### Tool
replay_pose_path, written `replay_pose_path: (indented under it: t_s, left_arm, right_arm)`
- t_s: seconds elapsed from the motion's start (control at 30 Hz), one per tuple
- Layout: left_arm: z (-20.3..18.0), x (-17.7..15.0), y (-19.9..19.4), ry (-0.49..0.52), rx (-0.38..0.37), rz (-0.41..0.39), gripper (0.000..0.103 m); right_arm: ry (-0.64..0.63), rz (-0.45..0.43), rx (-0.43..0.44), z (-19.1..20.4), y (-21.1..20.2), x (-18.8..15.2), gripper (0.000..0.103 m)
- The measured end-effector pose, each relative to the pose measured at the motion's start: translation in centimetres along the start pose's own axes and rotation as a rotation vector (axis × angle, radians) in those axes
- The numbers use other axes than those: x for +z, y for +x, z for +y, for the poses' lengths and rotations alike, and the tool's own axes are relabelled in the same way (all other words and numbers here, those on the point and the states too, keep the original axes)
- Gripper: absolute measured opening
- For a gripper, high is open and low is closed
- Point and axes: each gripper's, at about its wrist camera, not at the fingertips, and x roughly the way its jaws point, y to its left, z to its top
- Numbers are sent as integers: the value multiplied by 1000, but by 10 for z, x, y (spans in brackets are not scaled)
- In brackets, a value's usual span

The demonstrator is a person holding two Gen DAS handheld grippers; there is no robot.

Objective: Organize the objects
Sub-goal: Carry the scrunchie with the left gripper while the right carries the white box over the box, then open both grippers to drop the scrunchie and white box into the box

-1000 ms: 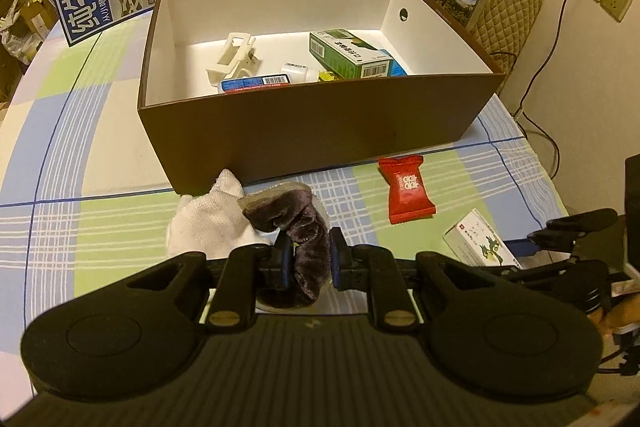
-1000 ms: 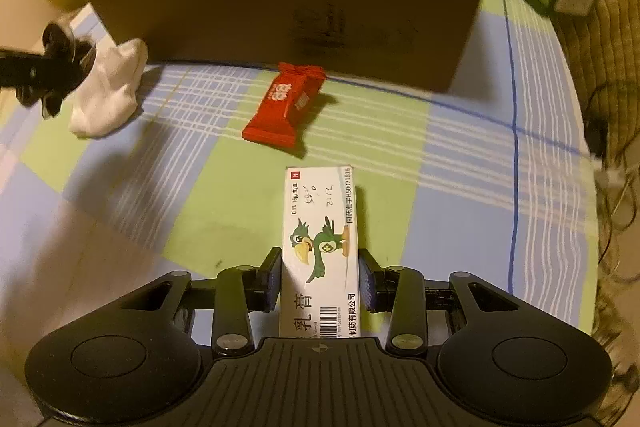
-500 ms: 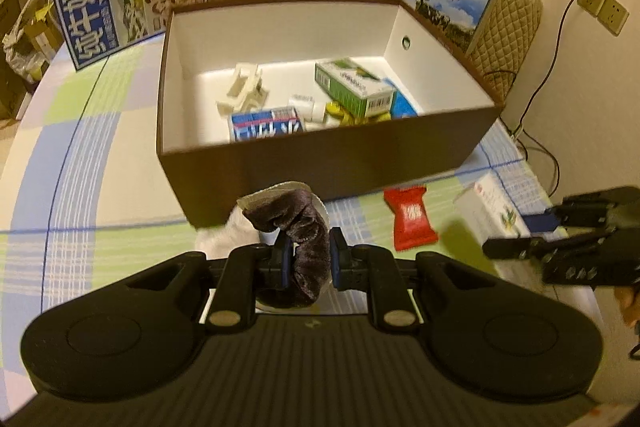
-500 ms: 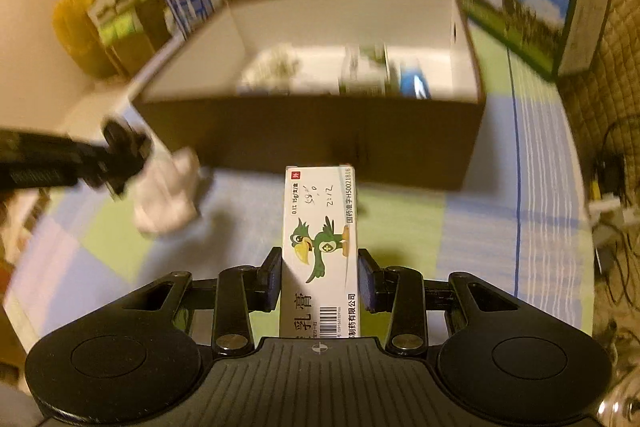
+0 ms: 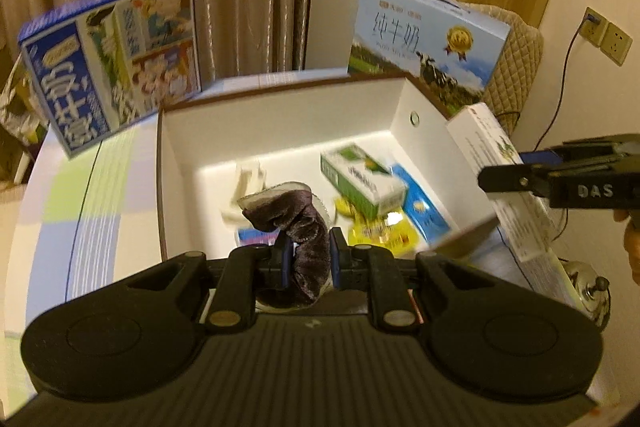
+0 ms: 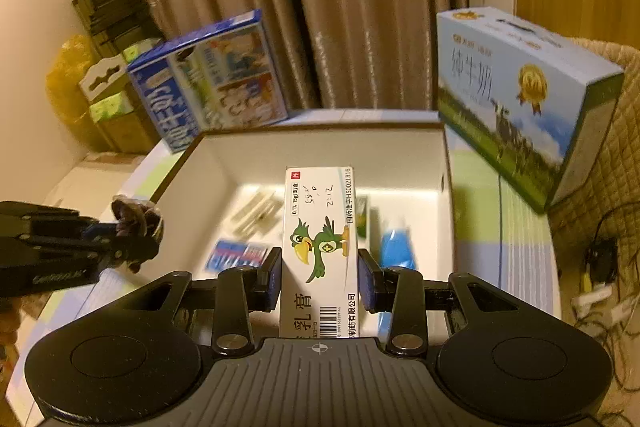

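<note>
My left gripper point(image 5: 308, 259) is shut on a dark purple velvet scrunchie point(image 5: 296, 227) and holds it above the near edge of the brown box with white inside point(image 5: 280, 131). My right gripper point(image 6: 319, 281) is shut on a white ointment carton with a green parrot point(image 6: 320, 239), held above the same box point(image 6: 320, 147). The carton also shows at the right of the left wrist view point(image 5: 492, 163). The scrunchie shows at the left of the right wrist view point(image 6: 134, 217). The box holds a green carton point(image 5: 360, 179), blue packets point(image 5: 424, 207) and other small items.
A dark blue milk carton case point(image 5: 112, 59) stands behind the box on the left, a light blue milk case point(image 5: 428, 43) on the right. The checked tablecloth point(image 5: 88, 195) shows left of the box. Curtains hang behind. Cables and a wall socket point(image 5: 608, 35) are at the right.
Both grippers have risen from the table and moved forward over the box, each carrying its object. The white cloth and red candy packet have dropped out of view.
</note>
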Motion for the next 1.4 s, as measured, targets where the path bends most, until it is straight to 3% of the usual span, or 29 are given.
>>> replay_pose_path:
  t_s: [0.3,0.73,1.0,1.4]
  left_arm:
    - [7,45,52,34,6,30,15]
    - [15,61,114,50,-9,106,15]
    - [13,64,137,56,-18,127,15]
    - [4,60,166,65,-40,165,17]
  right_arm:
    - [-48,61,-115,-18,66,29,35]
    - [-103,156,-184,-32,137,41,35]
    - [-29,102,-137,-41,136,46,35]
    - [-11,111,-102,-42,113,29,37]
